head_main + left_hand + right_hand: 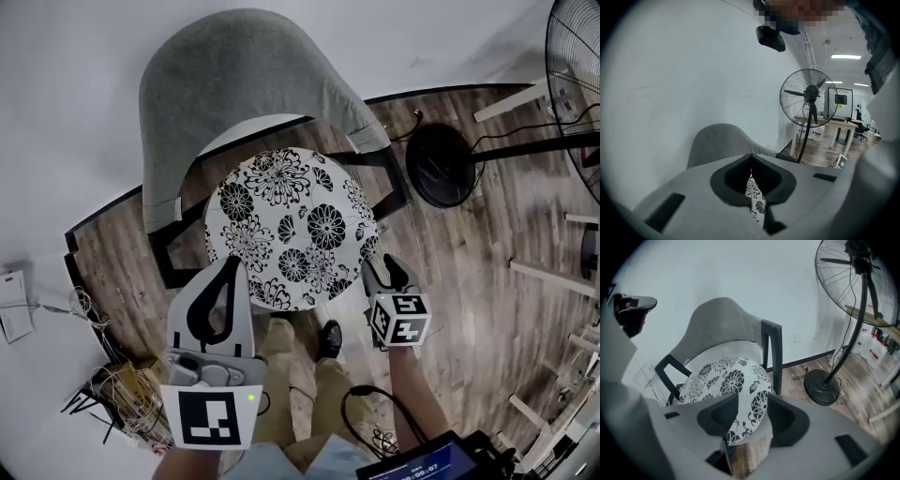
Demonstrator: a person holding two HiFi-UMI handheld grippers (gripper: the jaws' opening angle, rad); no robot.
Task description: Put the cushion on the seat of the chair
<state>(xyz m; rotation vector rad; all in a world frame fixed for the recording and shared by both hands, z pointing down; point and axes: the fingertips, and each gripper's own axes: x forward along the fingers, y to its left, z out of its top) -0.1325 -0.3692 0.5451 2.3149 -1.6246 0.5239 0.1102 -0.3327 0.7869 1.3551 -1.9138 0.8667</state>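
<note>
The round white cushion [291, 225] with black flowers lies flat on the seat of the grey-backed chair [234, 66], which stands against the wall. My left gripper [232, 267] hovers at the cushion's near-left edge. In the left gripper view its tips [751, 159] meet, and a strip of the cushion [754, 197] shows below them, so it is shut with nothing seen between them. My right gripper [384, 269] is at the cushion's near-right edge. In the right gripper view its jaws [752, 401] stand wide open, with the cushion's rim [754, 404] hanging between them, not pressed.
A pedestal fan with a black round base [441, 164] stands on the wood floor right of the chair. White table legs [544, 272] lie further right. A tangle of cables [122, 389] sits at the lower left. The person's shoe [328, 339] is just before the chair.
</note>
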